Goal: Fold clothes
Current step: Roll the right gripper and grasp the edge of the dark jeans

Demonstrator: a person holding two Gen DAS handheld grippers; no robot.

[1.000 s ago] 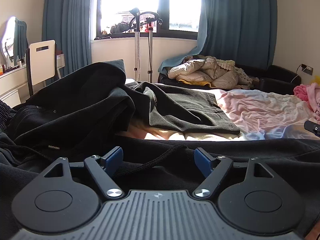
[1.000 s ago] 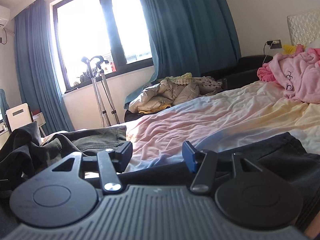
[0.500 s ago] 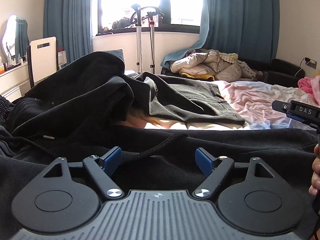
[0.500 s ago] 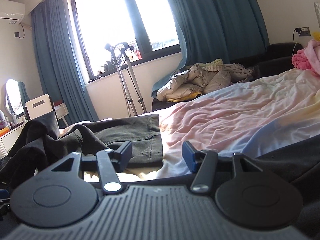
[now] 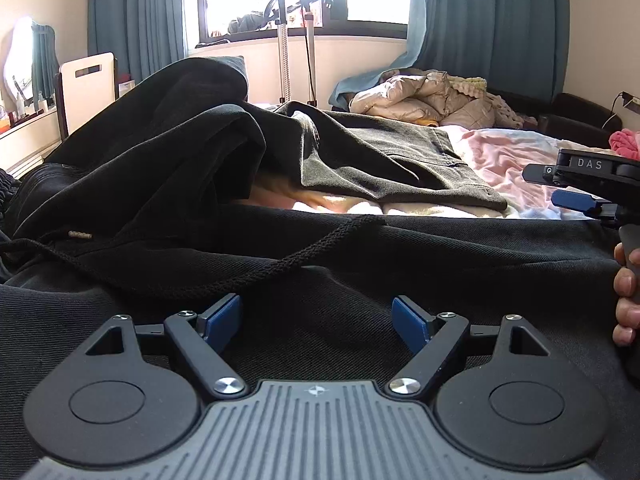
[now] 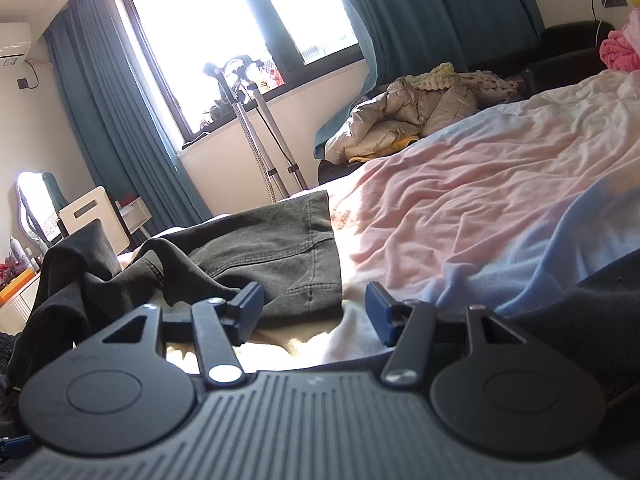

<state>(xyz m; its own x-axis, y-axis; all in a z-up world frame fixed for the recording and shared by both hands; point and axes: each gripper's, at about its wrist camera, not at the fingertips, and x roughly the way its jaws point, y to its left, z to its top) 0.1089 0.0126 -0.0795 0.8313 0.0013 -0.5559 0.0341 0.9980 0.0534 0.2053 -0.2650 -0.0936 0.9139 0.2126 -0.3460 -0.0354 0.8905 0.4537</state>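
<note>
A black hooded garment (image 5: 360, 264) with a braided drawstring (image 5: 304, 258) lies spread over the near part of the bed; its edge shows in the right wrist view (image 6: 592, 312). My left gripper (image 5: 316, 318) is open and empty, low over this black cloth. My right gripper (image 6: 314, 312) is open and empty, over the garment's far edge and the sheet; it also shows at the right edge of the left wrist view (image 5: 580, 188). Dark grey trousers (image 5: 400, 160) lie further back (image 6: 272, 264). A bunched black garment (image 5: 152, 148) rises at the left.
The bed has a pink and pale blue sheet (image 6: 480, 200). A beige quilted jacket (image 5: 424, 96) lies on a dark sofa beyond. Crutches (image 5: 296, 40) lean at the window. A white chair (image 5: 88, 88) stands at the left. Pink clothing (image 6: 620, 44) is at the far right.
My right gripper has swung left and come further into the left wrist view. My left gripper has risen slightly over the black garment. Both stay open.
</note>
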